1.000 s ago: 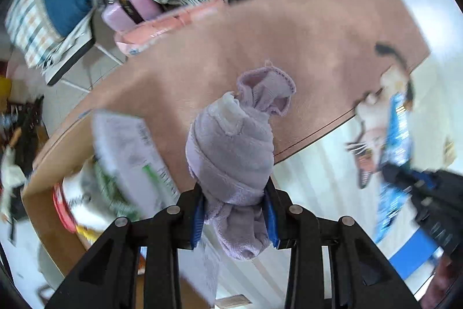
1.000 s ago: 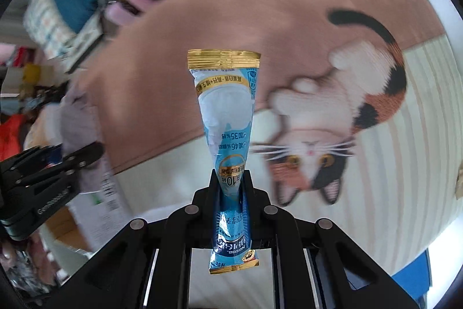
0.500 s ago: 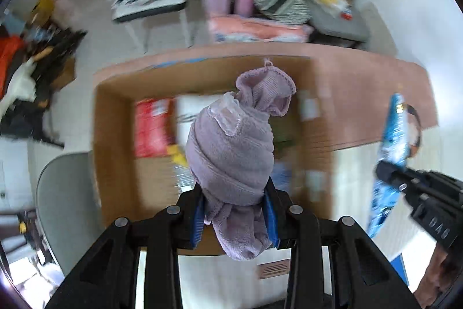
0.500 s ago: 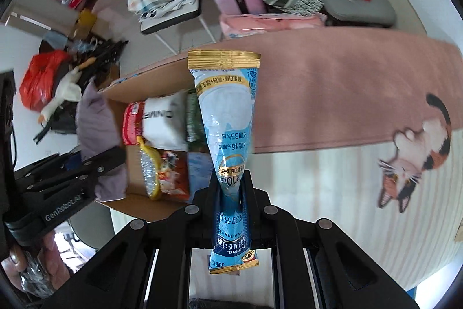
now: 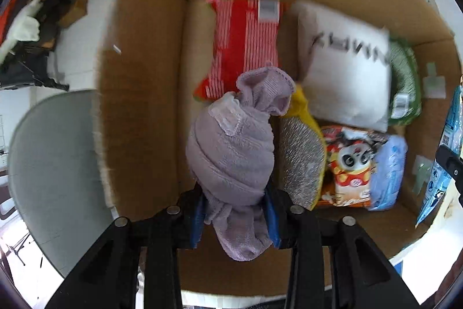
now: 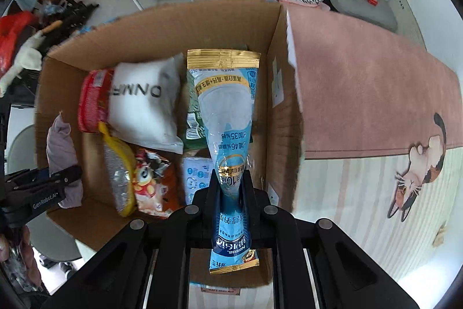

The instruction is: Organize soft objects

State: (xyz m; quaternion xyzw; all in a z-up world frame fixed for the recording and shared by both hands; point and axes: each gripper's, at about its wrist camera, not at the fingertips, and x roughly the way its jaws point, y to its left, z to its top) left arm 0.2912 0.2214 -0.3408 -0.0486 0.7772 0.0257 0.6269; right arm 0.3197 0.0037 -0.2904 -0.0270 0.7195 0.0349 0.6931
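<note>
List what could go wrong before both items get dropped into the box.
1. The purple towel bulges well above the left gripper; it may snag on release and land on the cardboard box wall.
2. The blue pouch is pinched low by the right gripper, so it may tip against the box's right wall.
3. The box floor is crowded, leaving little bare space.

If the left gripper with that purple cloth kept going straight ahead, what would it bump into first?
Probably the red striped packet in the cardboard box, right behind the purple cloth; depth is unclear.
</note>
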